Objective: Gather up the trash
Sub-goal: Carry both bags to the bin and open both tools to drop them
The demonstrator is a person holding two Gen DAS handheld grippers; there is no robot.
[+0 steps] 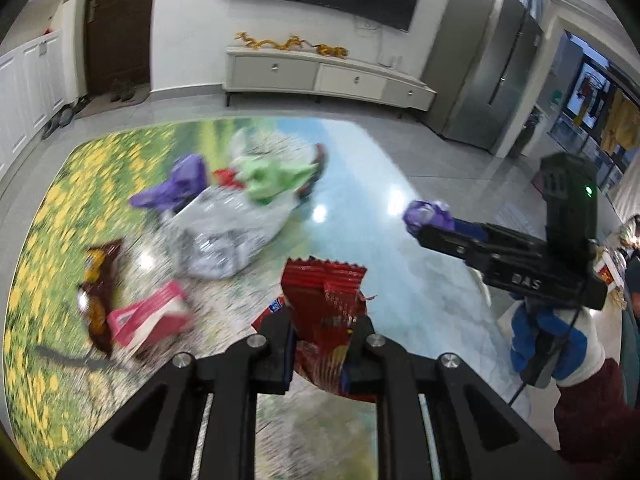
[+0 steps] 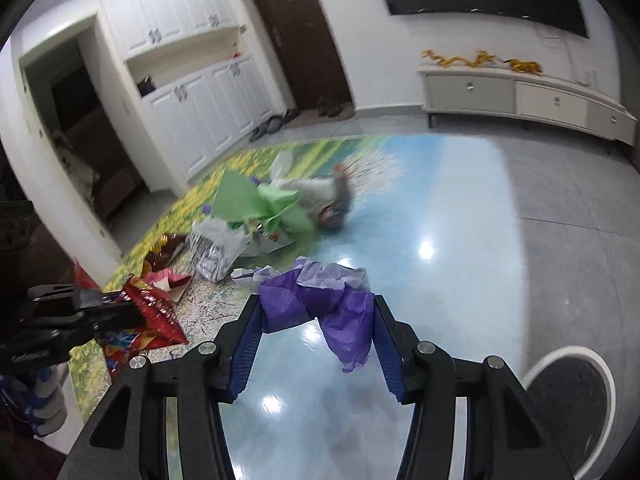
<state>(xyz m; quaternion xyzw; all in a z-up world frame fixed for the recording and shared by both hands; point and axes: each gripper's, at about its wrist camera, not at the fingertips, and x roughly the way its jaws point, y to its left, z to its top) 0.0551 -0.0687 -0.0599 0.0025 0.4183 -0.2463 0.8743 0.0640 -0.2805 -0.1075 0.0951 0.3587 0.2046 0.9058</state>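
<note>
Pinching a red foil snack wrapper (image 1: 324, 312) between its two fingers, our left gripper (image 1: 323, 334) holds the crinkled packet up above the glossy printed floor mat (image 1: 360, 208). In the right wrist view we see that same wrapper (image 2: 154, 312) off to the left, gripped by the black tool. Our right gripper (image 2: 318, 320) is clamped on a crumpled purple tissue paper (image 2: 320, 304), which spans both blue pads and droops below them; from the left wrist view the purple wad (image 1: 428, 216) shows at the tip of the right tool, held by a gloved hand (image 1: 548, 344).

Farther out on the mat lies a loose pile of litter: a green paper (image 2: 260, 204), a silvery plastic bag (image 1: 224, 236), another purple scrap (image 1: 176, 188), a pink carton (image 1: 152, 316) and a brown wrapper (image 1: 98, 280), all close together and partly overlapping. We cannot tell what the bag contains. A round white-rimmed bin (image 2: 572, 396) sits at the lower right of the right wrist view, just beside the gripper; its dark inside shows no contents we can make out.

Beyond the mat stand a low white cabinet (image 1: 320, 76) and a dark door (image 2: 300, 36).
</note>
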